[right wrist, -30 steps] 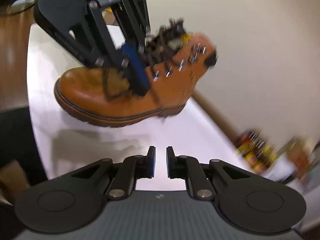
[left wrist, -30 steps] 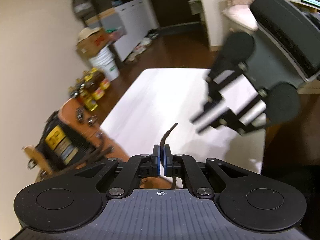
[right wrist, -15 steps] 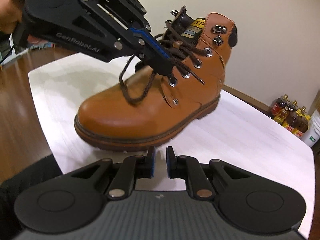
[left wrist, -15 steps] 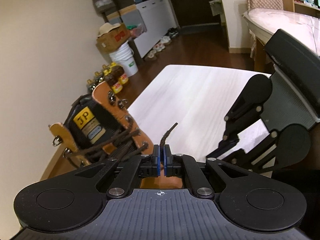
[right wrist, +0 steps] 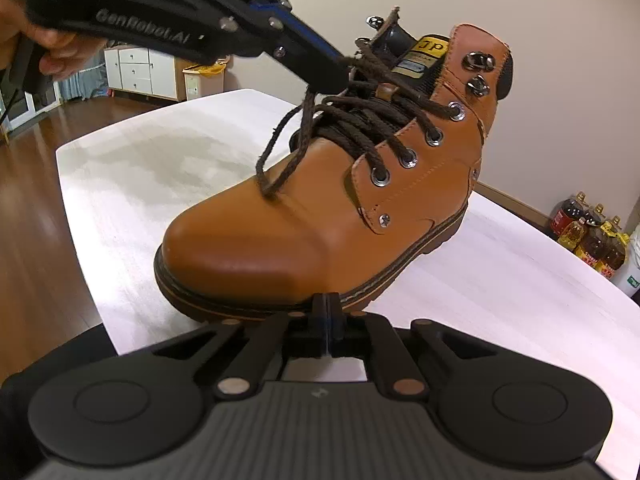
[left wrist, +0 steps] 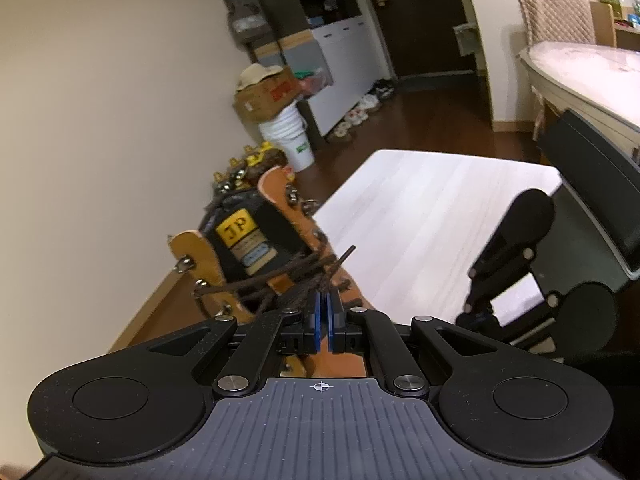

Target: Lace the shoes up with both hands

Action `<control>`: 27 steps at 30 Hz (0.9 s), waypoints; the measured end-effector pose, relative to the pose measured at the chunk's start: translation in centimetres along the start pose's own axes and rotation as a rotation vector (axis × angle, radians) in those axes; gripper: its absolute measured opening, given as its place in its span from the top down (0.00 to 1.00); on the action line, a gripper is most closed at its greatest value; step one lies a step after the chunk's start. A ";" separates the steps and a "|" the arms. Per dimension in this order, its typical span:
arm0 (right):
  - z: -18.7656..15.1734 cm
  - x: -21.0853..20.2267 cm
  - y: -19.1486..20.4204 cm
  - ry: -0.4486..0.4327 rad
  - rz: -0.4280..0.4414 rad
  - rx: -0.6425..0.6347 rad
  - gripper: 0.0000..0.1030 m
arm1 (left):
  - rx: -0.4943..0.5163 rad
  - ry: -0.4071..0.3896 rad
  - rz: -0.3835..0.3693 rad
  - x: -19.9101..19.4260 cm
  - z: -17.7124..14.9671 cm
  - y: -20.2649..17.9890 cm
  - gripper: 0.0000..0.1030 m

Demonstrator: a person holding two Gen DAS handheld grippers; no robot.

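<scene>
A tan leather boot [right wrist: 320,220] with dark brown laces stands on the white table [right wrist: 160,140], toe toward the right wrist camera. My left gripper [right wrist: 336,76] hovers over the boot's tongue, shut on a brown lace end [left wrist: 340,264] whose tip sticks out past the pads. Below it a slack loop of lace [right wrist: 280,160] hangs onto the toe. My right gripper [right wrist: 326,316] sits low just in front of the toe, shut with nothing seen between its pads. In the left wrist view the boot [left wrist: 240,236] is ahead-left of my left gripper [left wrist: 323,308] and the right gripper [left wrist: 476,316] is at the right.
A person's hand [right wrist: 60,48] holds the left gripper. Oil bottles [right wrist: 588,236] stand on the floor by the wall beyond the table. A white bucket [left wrist: 286,136] with a cardboard box [left wrist: 264,96] is further back. A round table [left wrist: 580,68] stands at far right.
The right gripper's jaws have closed and it has sunk closer to the boot's toe. The left gripper, still holding the lace, has moved up toward the boot's tongue.
</scene>
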State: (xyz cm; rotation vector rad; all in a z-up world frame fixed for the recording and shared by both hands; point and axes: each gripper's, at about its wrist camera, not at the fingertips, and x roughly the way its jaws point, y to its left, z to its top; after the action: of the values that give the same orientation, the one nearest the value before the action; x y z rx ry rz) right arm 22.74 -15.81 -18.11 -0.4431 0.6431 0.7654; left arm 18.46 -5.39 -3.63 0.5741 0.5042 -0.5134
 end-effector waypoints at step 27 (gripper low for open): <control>1.6 -0.7 -3.9 -0.172 -0.075 0.118 0.94 | 0.013 0.031 0.120 2.1 2.1 -0.3 0.97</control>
State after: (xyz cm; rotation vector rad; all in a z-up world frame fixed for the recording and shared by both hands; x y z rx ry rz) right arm 25.87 -17.73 -15.99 -0.2878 0.5046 0.6823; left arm 20.47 -7.54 -3.43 0.6212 0.4926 -0.3946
